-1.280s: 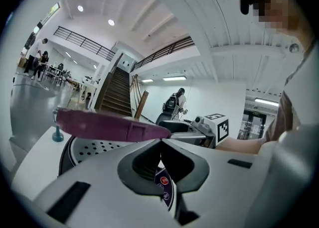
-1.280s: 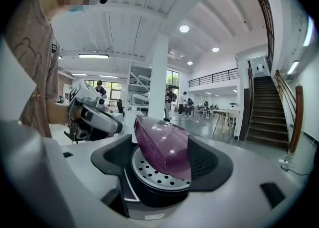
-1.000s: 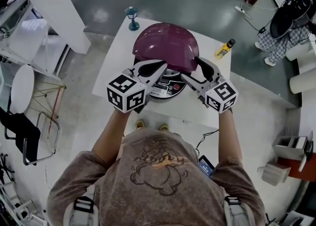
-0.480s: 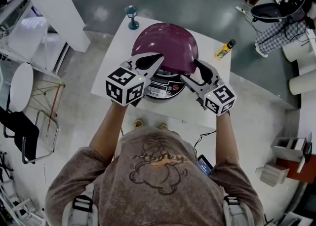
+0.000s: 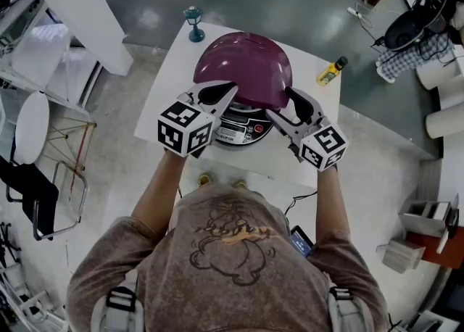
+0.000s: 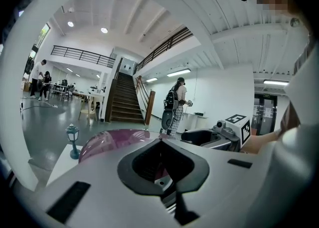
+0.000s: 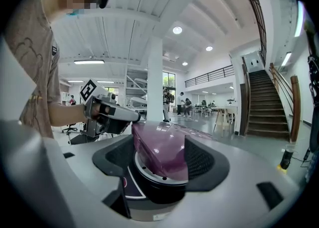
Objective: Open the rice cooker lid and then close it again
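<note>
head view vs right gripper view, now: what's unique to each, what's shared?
Head view only: the lantern on the far corner of the table, and the floor around the table.
Right gripper view only: the staircase, the ceiling lights, and a close look at the lid between the right tool's jaws.
Both: the purple lid, the left tool at its other side, and the yellow bottle.
</note>
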A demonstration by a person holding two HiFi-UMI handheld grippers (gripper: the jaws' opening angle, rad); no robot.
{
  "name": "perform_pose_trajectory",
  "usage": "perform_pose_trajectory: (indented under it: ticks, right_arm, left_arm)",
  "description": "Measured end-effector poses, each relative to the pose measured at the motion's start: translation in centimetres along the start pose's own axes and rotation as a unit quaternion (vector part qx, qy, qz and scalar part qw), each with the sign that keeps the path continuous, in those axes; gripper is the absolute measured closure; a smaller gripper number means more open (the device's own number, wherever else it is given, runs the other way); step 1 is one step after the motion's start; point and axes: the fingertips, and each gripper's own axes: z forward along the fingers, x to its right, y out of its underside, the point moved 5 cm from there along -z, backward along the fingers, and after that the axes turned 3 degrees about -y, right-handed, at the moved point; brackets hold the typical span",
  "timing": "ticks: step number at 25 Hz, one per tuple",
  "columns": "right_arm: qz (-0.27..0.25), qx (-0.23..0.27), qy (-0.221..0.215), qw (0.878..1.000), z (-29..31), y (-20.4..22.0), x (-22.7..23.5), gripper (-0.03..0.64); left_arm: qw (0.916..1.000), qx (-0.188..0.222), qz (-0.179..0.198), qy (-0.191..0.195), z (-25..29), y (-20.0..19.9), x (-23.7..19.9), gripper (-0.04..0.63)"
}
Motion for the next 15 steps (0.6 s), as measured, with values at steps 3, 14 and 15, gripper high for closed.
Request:
perform_pose_trajectory:
  ticks: [3,14,15]
  right_arm:
    - [0.004,-0.003,-0.002,1.000,0.0,0.1,0.0,0.307]
    - [0.027,-0.013,-0.004,1.000,0.0,1.3,-0.1,0.307]
    - [0.030,-0.014,-0.004,0.999,0.0,1.5,-0.2,0.307]
  left_arm:
    - [1.0000,-0.006,-0.002,-0.003,0.0,0.3,-0.1,0.575]
    - [0.9996,-0.026,-0.010,-0.005,0.3,1.9,-0.1,0.575]
    - [0.9995,-0.028,-0.011,-0.005,0.3,2.1,-0.1,0.575]
